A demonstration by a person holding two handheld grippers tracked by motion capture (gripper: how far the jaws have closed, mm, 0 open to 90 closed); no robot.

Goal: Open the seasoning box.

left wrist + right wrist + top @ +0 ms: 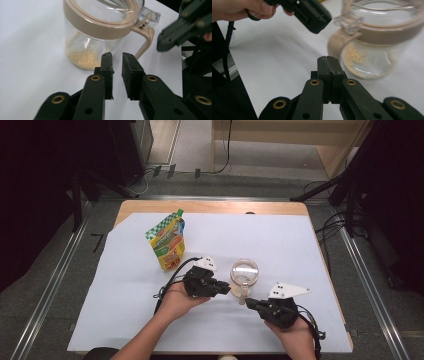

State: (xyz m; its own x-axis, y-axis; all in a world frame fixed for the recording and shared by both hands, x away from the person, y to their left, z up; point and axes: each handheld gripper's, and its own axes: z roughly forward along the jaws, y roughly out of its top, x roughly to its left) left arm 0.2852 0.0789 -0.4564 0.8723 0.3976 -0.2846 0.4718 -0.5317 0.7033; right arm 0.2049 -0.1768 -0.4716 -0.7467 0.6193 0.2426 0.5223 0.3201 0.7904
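Left gripper [117, 56]: jaws parted by a narrow gap, nothing between them, tips aimed at the jar's side, likely to steady it.

Right gripper [327, 59]: jaws clenched on nothing, pointed at the beige handle [335, 43] (probably lining up to take it).

Glass jar [244, 275]: upright on the desk just ahead of both grippers and between them, touched by neither; beige collar, hinged clear lid, pale granules at the bottom.

Refill pouch [168, 241]: upright beyond the left gripper, well apart, apparently awaiting pouring.

White sheet [280, 245]: covers the desk.
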